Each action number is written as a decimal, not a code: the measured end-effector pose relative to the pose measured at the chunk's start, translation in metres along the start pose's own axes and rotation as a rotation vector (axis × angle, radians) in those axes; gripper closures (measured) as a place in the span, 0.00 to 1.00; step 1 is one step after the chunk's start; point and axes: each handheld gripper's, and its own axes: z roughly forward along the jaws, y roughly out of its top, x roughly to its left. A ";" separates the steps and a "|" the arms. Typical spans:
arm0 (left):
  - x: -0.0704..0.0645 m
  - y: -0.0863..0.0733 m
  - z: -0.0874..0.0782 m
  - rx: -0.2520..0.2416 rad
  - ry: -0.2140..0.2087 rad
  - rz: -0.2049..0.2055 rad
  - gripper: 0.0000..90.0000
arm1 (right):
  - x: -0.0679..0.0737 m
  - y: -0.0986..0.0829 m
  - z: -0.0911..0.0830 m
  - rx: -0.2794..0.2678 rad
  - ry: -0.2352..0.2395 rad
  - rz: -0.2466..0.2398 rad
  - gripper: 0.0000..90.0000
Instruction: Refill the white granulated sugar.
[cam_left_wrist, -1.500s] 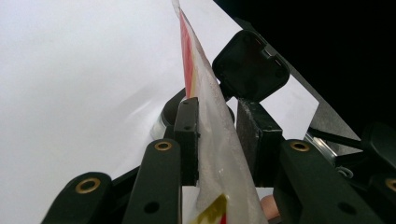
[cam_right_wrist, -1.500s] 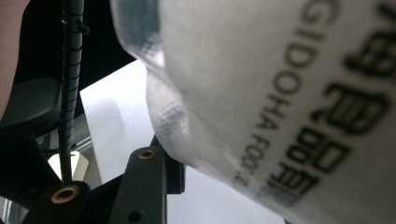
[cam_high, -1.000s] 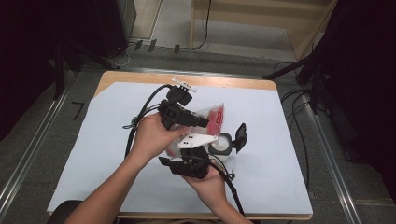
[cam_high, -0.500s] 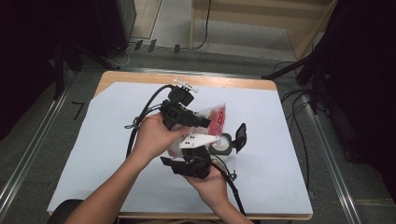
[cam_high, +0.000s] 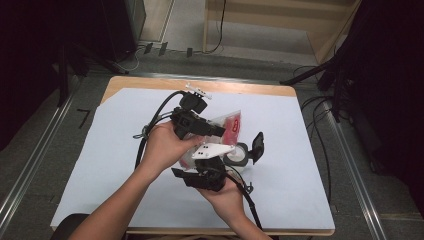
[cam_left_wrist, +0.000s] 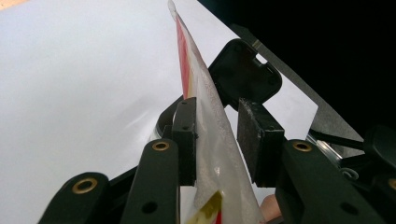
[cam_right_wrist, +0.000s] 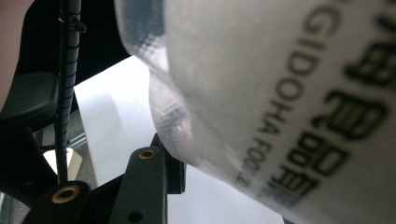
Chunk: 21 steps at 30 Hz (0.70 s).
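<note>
Clear plastic food pouch with red print (cam_high: 227, 125), held above the white table sheet (cam_high: 90, 165), looks light, limp and slippery; grip its flat sealed edge. Left gripper (cam_left_wrist: 215, 135) stands spread around that edge, just beside the round container with black flip lid (cam_high: 246, 151). Right gripper (cam_high: 216, 150) sits beneath the pouch; whether it pinches, I cannot tell.

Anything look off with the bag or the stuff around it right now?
Nothing spilled or torn. The bag stands edge-up between the left gripper's jaws, which aren't closed on it. A round container sits beside it on the sheet, its lid flipped open.
</note>
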 end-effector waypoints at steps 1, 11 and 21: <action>0.000 0.001 -0.001 0.004 0.004 0.003 0.77 | 0.000 0.000 0.000 0.000 0.000 0.000 0.71; 0.002 0.000 0.000 0.013 -0.006 -0.013 0.74 | -0.002 0.000 0.000 -0.007 0.022 0.018 0.71; 0.003 0.000 0.000 0.033 -0.016 -0.035 0.78 | 0.001 0.001 -0.001 -0.007 0.034 0.038 0.71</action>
